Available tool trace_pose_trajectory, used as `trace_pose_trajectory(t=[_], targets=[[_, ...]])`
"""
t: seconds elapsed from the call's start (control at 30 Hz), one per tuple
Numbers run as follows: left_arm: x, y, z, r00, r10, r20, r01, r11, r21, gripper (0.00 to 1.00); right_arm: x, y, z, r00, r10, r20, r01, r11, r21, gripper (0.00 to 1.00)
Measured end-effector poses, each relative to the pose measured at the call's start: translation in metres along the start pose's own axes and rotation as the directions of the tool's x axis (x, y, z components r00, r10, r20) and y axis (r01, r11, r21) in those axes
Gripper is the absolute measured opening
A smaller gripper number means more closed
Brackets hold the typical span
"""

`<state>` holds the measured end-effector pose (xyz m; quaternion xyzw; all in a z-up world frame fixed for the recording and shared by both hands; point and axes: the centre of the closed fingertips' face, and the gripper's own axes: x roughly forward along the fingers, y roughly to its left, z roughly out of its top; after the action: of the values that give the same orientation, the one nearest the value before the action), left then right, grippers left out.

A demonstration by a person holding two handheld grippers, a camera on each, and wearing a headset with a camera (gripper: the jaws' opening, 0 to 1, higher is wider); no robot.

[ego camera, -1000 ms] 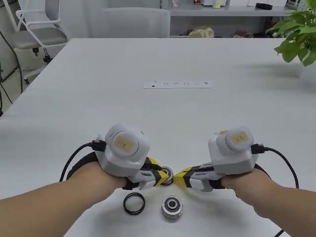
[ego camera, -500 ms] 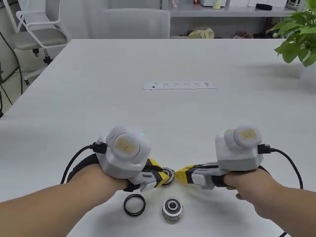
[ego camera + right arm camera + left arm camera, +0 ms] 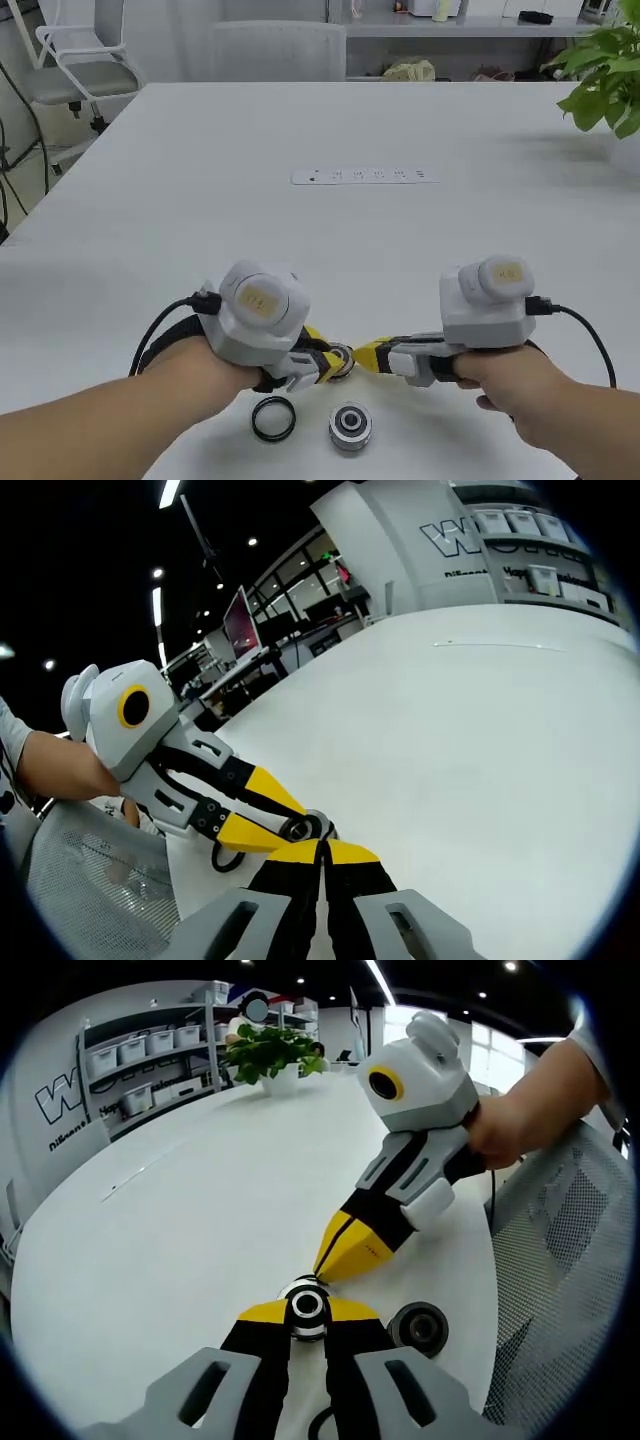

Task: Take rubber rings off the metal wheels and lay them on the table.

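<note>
The left white-and-yellow two-jaw gripper point(image 3: 328, 363) is clamping the small round metal wheel point(image 3: 306, 1304) between its yellow tips, with the left hand point(image 3: 205, 368) gripping its body to the wheel's left. The right white-and-yellow two-jaw gripper point(image 3: 366, 357) is pointing at the wheel from the opposite side. Its jaws are pressing together, and the tips seem to be touching the wheel's rim. The right hand point(image 3: 500, 376) is holding it level.

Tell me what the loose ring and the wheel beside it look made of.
The ring looks like rubber: matte black, thin, no glints. The wheel seems metal: silvery with bright glints; its darker band could be rubber, can't tell.
</note>
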<state>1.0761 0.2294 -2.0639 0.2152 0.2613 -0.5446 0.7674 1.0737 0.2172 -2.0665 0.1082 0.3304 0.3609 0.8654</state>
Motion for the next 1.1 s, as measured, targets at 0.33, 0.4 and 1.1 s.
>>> trace_pose_trajectory(t=[0.33,0.4,1.1], targets=[[0.000,0.000,0.000,0.9999,0.004,-0.011,-0.004,1.000,-0.003,0.07,0.000,0.003,0.001,0.9999,-0.008,-0.007,0.007,0.999,-0.037,0.00],[0.000,0.000,0.000,0.9999,0.003,-0.011,-0.003,1.000,-0.003,0.07,0.000,0.003,0.001,0.9999,-0.007,-0.008,0.007,0.999,-0.039,0.00],[0.000,0.000,0.000,0.9999,0.003,-0.014,-0.003,1.000,-0.002,0.07,0.003,0.011,0.003,0.9998,0.021,-0.003,-0.021,0.998,-0.062,0.00]])
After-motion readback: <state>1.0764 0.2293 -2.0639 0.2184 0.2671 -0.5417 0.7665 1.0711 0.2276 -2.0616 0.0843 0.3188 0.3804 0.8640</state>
